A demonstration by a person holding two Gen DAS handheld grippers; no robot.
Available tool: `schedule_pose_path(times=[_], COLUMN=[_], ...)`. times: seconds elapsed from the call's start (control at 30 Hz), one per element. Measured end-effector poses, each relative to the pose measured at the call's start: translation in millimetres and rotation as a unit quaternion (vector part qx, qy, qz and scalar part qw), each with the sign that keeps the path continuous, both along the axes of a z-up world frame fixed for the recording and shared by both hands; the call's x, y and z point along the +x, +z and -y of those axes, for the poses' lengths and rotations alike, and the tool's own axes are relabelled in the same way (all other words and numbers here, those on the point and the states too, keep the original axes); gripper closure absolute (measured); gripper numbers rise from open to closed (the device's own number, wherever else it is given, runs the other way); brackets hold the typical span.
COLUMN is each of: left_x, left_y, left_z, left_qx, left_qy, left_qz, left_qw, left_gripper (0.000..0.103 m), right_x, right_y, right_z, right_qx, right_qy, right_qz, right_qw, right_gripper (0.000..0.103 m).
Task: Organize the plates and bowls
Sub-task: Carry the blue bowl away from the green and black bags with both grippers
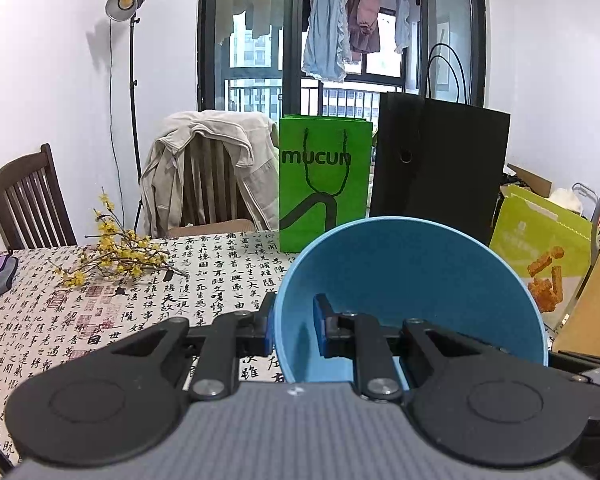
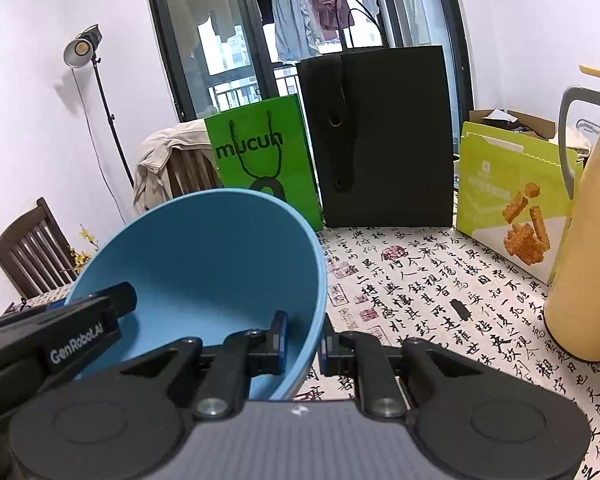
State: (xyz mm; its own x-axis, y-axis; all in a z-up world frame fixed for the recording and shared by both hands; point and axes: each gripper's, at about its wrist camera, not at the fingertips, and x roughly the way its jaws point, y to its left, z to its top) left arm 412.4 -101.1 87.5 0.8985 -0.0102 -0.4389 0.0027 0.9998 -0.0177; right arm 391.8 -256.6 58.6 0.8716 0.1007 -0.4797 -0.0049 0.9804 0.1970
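A blue bowl [image 1: 412,292] hangs in the air above a dining table [image 1: 140,312] covered in a calligraphy-print cloth, carried between two hand-held grippers that pinch opposite sides of its rim. In the left wrist view, the left gripper [image 1: 294,332] sits at lower centre of the frame, clamped on the bowl's left wall with one finger inside the bowl and one outside; the bowl fills the lower right of that frame, tilted so its hollow faces the camera. In the right wrist view, the right gripper [image 2: 303,346] is likewise clenched on the bowl's right wall, and the bowl fills the lower left, with the other gripper's black body reaching in from the left edge. The two-sided hold appears meant to keep the wide, smooth bowl steady while it is carried, since a single pinch on a thin rim could let it swing. No plates or other bowls show in either view, so where this one is headed cannot be told. Along the far edge of the table, in the upper middle of both frames, stand a green paper bag [image 2: 264,160] and a black paper bag [image 2: 384,136]; a yellow jug [image 2: 588,216] rises at the right edge of the right wrist view.
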Motion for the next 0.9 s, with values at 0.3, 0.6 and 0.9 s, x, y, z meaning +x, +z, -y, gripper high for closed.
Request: schedule_pose_path(times=[0.3, 0.6, 0.9], left_x=[-9.4, -17.8, -27.5], left_y=[0.3, -0.5, 0.8], left_z=[-13.0, -28.3, -44.6], left_qx=[-0.003, -0.003, -0.007], left_qy=[0.002, 0.006, 0.011], left_qz=[0.007, 0.014, 0.024], left_qw=[1.0000, 0.9999, 0.9996], left_gripper=[0.083, 0.085, 0.085], right_x=[-4.6, -11.7, -20.1], right_y=[-3.3, -5.1, -5.7], right_z=[-9.7, -25.5, -42.2], right_qx=[0.009, 0.005, 0.003], right_qy=[0.011, 0.016, 0.024], right_qz=[0.001, 0.007, 0.018], right_qw=[1.000, 1.000, 1.000], right_gripper=[0.089, 0.089, 0.088])
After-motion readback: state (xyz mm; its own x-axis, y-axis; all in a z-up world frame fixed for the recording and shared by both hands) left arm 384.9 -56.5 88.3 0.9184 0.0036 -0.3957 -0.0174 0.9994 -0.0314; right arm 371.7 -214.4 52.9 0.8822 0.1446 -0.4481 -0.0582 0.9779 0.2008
